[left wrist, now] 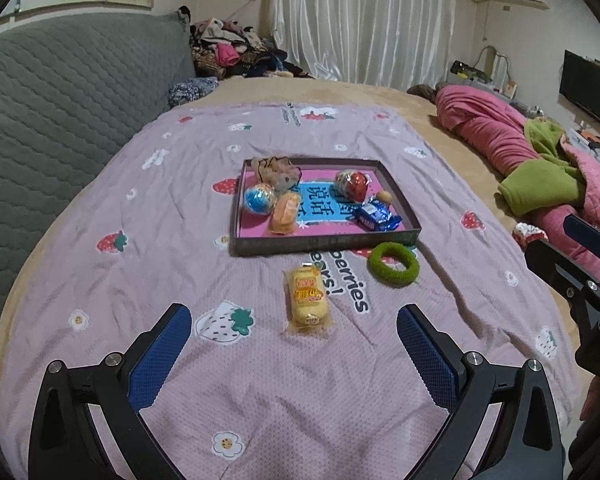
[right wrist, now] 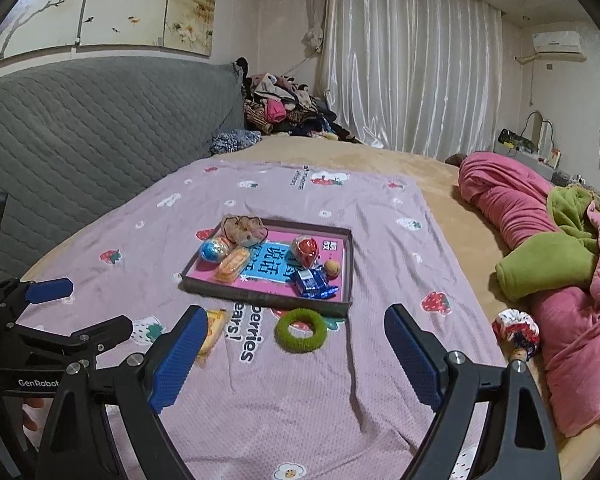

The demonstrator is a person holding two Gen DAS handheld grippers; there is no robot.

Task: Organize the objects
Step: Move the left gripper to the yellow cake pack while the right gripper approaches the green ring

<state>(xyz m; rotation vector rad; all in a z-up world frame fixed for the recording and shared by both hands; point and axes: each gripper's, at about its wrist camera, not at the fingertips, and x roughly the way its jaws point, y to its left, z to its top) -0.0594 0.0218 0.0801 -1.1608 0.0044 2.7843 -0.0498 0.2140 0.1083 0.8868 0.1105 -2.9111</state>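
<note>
Pink sheet (left wrist: 260, 380): woven cloth with a fine waffle texture, matt, lightly creased, printed strawberries. Tray (left wrist: 324, 243): looks like cardboard, dull dark walls, smoother pink printed floor. Yellow snack packet (left wrist: 308, 300): clear plastic film, glossy, crinkled at the ends. Blue candy wrapper (left wrist: 376, 214): shiny foil-like film. Green ring (right wrist: 301, 330): fuzzy, plush-looking pile, matt. Left gripper (left wrist: 294, 354) and right gripper (right wrist: 296, 356): black frames of hard matt plastic or coated metal, bright metal screw heads; fingers (left wrist: 160, 356) faced with blue pads, rubbery, fine-dotted grip texture. Headboard cover (right wrist: 80, 128): grey quilted cloth, matt. Curtain (right wrist: 412, 60): satin-like sheen. Pink quilt (right wrist: 572, 320): soft, fleecy cloth.
</note>
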